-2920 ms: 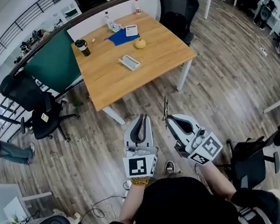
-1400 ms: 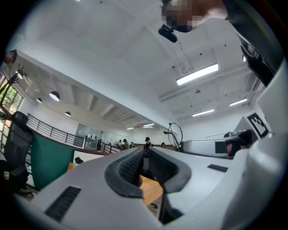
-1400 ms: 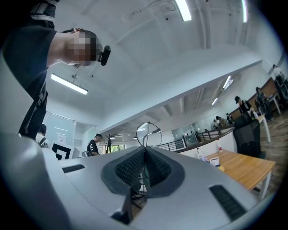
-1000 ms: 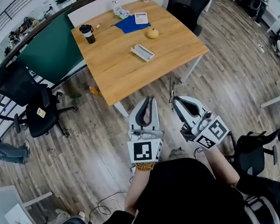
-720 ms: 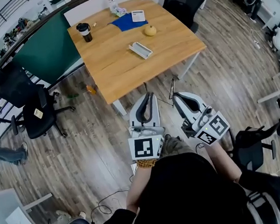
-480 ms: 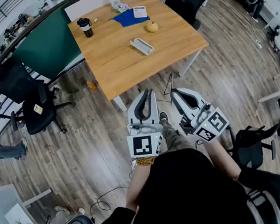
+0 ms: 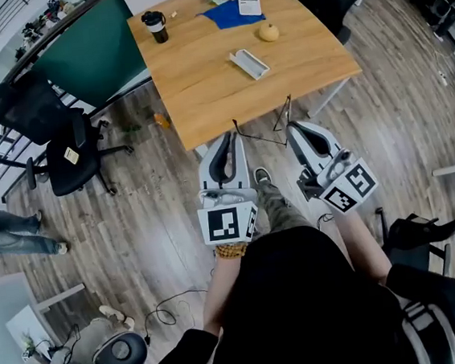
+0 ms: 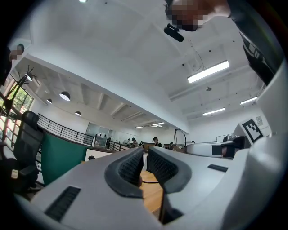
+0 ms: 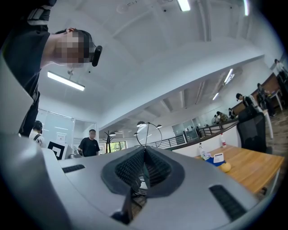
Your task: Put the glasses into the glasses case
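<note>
Glasses with a thin dark wire frame and round lenses are carried in the air between the two grippers, above the wooden floor at the near edge of a light wooden tabletop. The right gripper is clamped on the frame, with one lens standing up past its tips. The left gripper is drawn almost together, and a fine temple wire is judged to be pinched in it. A white oblong glasses case is seen lying open on the tabletop, far ahead of both grippers and well apart from them, roughly midway between their lines. Its long axis is set diagonally, far-left to near-right. Neither gripper is clearly nearer, so the glasses must be carried forward over the tabletop's near edge.
</note>
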Demonstrator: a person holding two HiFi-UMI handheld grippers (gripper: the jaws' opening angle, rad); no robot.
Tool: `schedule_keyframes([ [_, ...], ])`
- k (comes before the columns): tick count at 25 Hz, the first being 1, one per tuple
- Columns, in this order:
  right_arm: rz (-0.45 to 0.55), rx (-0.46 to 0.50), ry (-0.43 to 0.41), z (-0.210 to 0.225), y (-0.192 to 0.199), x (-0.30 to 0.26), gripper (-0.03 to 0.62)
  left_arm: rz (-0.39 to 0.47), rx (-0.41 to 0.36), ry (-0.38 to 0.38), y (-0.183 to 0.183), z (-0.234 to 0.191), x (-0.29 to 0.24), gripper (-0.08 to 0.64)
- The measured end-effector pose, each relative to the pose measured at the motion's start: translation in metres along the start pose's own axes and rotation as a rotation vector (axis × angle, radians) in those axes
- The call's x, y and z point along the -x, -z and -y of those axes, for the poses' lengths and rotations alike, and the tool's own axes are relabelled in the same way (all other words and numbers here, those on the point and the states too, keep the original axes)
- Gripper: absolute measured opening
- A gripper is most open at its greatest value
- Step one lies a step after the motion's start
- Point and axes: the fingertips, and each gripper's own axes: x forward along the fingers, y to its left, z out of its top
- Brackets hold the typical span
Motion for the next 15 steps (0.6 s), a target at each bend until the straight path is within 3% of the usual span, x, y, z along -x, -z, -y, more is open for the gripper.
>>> schedule_keyframes([
  [15, 0.049, -0.042, 0.052, 0.093, -0.007, -0.032, 0.015, -0.071, -0.046, 0.003, 0.032, -0.009, -0.069, 0.049],
])
